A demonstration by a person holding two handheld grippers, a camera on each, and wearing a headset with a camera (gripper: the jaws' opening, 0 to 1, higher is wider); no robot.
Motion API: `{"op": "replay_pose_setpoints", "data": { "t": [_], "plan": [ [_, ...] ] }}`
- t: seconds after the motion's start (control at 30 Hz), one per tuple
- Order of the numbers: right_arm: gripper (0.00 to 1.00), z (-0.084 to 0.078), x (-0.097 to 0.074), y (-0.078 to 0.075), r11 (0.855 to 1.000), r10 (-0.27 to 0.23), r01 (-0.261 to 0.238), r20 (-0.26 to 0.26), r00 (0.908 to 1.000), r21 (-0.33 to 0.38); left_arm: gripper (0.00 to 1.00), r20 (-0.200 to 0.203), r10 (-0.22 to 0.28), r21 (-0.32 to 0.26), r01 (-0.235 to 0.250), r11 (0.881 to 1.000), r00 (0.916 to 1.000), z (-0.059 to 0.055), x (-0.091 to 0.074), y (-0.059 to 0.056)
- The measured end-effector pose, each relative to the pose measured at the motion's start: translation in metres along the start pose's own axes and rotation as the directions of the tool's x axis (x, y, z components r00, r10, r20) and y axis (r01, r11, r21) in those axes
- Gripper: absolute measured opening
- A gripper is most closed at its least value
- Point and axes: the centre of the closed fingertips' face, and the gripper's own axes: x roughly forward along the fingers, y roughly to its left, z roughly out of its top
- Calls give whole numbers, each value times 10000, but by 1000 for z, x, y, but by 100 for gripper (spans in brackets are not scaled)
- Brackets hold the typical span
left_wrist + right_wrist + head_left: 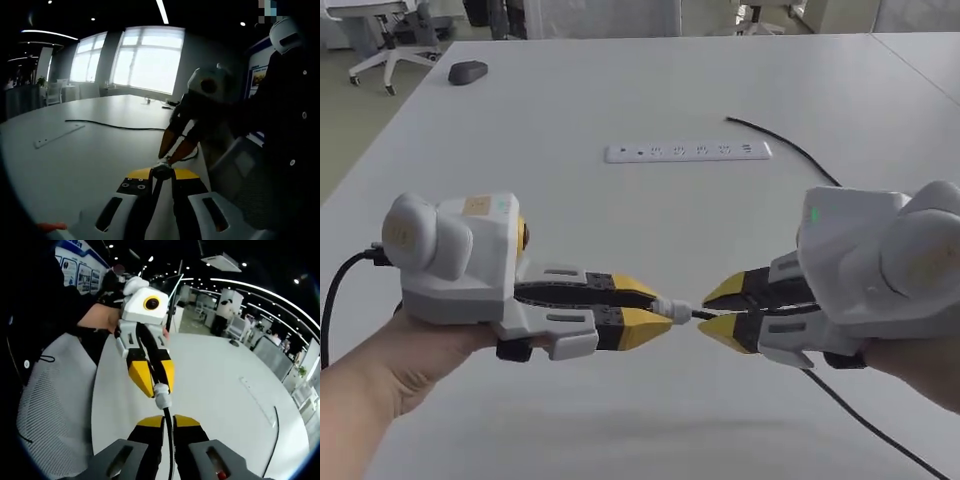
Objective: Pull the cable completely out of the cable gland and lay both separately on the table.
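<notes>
- Left tongs [665,311], yellow wedge-shaped tips on grey-and-white plastic jaws, are clamped on the cable gland [676,309]. Both are held in the air above the worktop [620,95].
- Right tongs [715,313], of the same make, point tip to tip at the left pair. They are pinched closed on the cable [701,315] just beside the gland.
- The gland is small, white and roughly cylindrical, and its nose sticks out past the left tips toward the right pair. In the right gripper view the cable gland [161,392] has a stepped, ribbed-looking body.
- The cable is thin, black, round and smooth. A short bare stretch spans from the gland's end to the right tongs, so it sits in the gland, not pulled free.
- In the right gripper view the cable [170,440] runs back between the jaws. In the head view it trails down and away below that hand.
- The worktop is smooth, matt white. A white power strip [688,152] and a dark mouse [468,71] lie far back on it.
</notes>
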Motion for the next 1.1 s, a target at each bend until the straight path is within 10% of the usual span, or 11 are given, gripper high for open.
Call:
{"op": "replay_pose_setpoints", "data": {
  "t": [0.47,1.1],
  "plan": [
    [0,-6,2,-2,9998,-10,14,-237,9997,204,15,44,-65,176,64,9998,10000,2,1,0],
    [0,-54,-27,-25,9887,-768,918,-1253,9891,1183,15,50,287,278,-288,9992,9996,4,-9,3]
  ]
}}
